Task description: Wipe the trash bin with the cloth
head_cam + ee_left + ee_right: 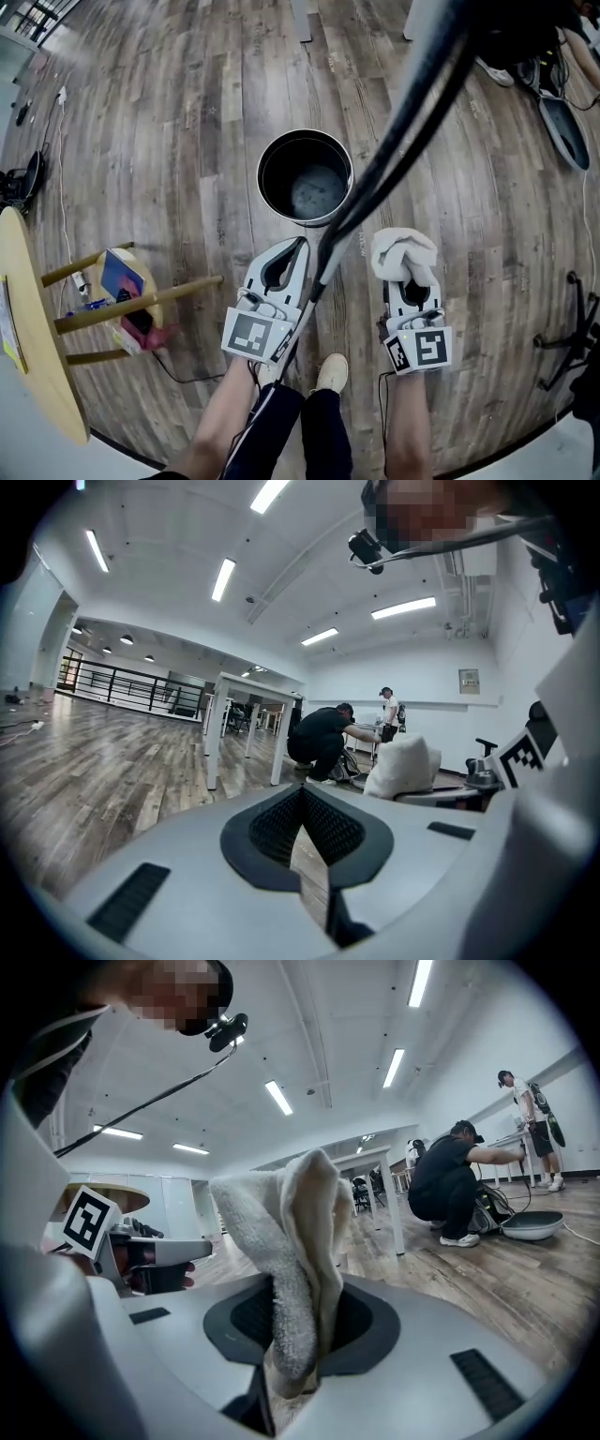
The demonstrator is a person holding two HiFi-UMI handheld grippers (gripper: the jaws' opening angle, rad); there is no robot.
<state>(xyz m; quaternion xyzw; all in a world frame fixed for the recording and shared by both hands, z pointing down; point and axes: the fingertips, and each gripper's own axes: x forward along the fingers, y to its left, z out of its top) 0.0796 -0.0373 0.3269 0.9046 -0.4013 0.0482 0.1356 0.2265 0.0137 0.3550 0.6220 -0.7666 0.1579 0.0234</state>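
The round black trash bin (281, 155) stands upright and open on the wooden floor, just ahead of both grippers. My left gripper (301, 243) (302, 795) hovers by the bin's near rim, its jaws shut with nothing between them. My right gripper (406, 270) (298, 1309) is to the right of the bin, shut on a bunched white cloth (403, 246) (281, 1227) that stands up out of its jaws. The left gripper view also catches that cloth (401, 766) off to its right. Neither gripper view shows the bin.
A thick black cable (403, 122) runs diagonally over the bin's right side. A wooden stool (141, 305) and a round yellow table (28, 328) stand at the left. A chair base (562, 347) is at the right. A crouching person (323, 741) and a white table (246, 719) are far off.
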